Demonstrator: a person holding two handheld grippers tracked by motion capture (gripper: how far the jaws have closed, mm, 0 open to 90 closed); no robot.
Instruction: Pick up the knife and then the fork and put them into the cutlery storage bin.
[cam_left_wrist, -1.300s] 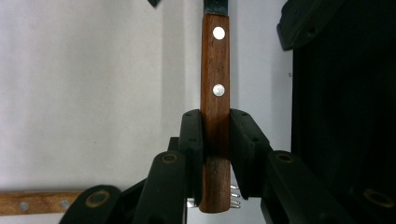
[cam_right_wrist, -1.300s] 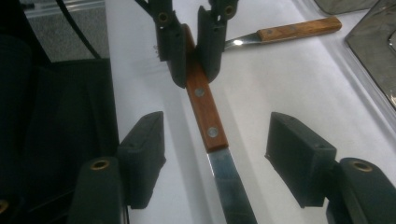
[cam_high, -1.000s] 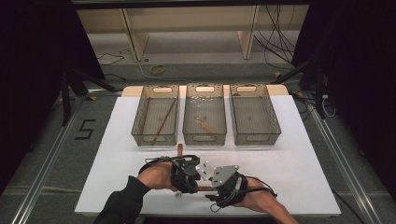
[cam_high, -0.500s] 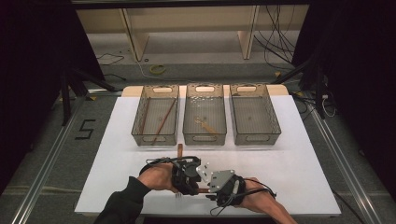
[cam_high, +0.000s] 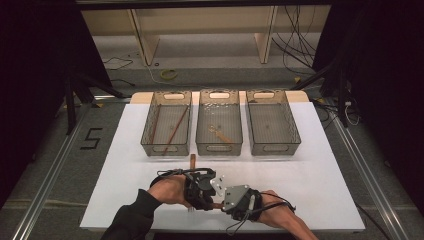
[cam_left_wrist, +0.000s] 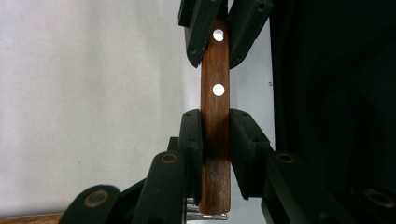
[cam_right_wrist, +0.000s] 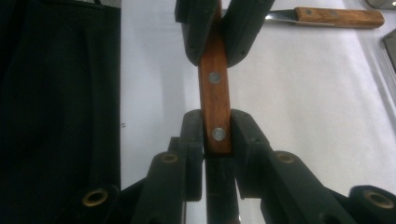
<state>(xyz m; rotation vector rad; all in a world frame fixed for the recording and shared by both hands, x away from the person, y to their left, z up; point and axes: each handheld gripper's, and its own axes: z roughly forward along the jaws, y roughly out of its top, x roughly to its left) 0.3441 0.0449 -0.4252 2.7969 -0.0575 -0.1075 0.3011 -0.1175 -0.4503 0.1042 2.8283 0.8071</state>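
The wooden handle (cam_left_wrist: 215, 116) of a piece of cutlery sits just above the white bench (cam_high: 320, 180) at its near edge, clamped by both grippers at once. The left gripper (cam_left_wrist: 215, 140) is clamped on it. The right gripper (cam_right_wrist: 216, 133) has just been closing and pinches the rivetted end, likely a hand-over before sorting into the bins (cam_high: 273, 145). A second knife (cam_right_wrist: 338, 17) lies nearby.

We note a dark sleeve (cam_high: 131, 220) on the left arm only. Left hand-held gripper (cam_high: 202, 192): black body, black cable looped behind. Right hand-held gripper (cam_high: 231, 202): grey three-cornered plate on top, black cable trailing. Jaws are matte black blocks on linkages pinned with brass-coloured rivets (cam_left_wrist: 169, 158).
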